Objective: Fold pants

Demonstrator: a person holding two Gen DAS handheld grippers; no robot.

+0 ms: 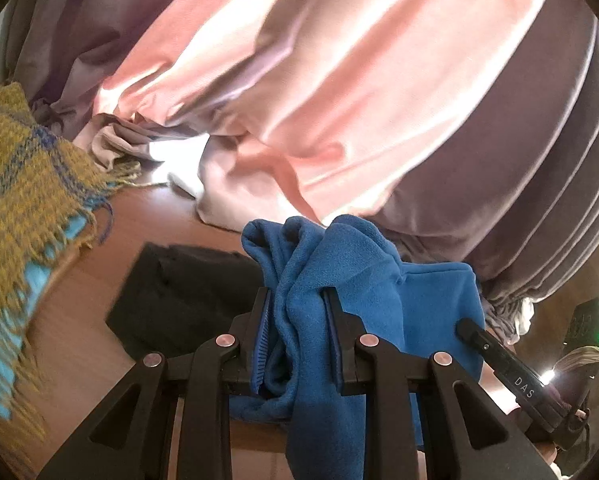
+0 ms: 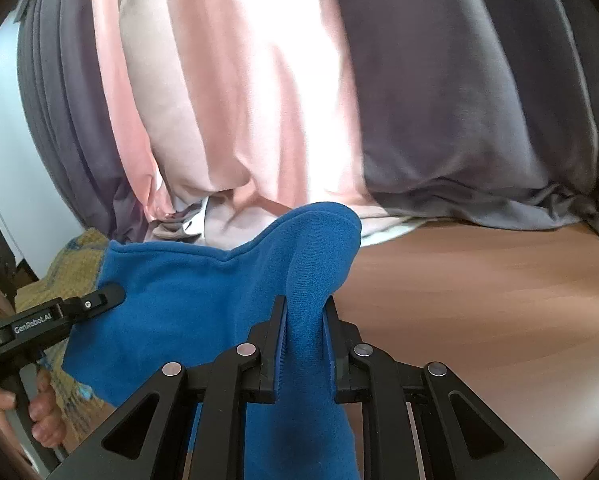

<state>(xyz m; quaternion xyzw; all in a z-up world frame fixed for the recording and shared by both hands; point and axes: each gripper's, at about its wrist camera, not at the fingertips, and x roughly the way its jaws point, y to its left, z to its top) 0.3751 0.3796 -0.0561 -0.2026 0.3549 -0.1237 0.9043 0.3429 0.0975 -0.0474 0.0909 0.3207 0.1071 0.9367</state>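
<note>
Both tongs, left gripper (image 1: 297,320) and right gripper (image 2: 304,332), are clamped on the blue fleece pants (image 2: 203,300), lifted over the wooden table (image 2: 479,300). Soft, light, floppy; grip hems. Curtain (image 1: 339,100) at twelve o'clock.

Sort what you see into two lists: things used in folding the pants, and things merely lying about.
In use:
blue fleece pants
left gripper
right gripper

Lying about:
yellow plaid blanket
dark folded garment
curtains
wooden table
</note>
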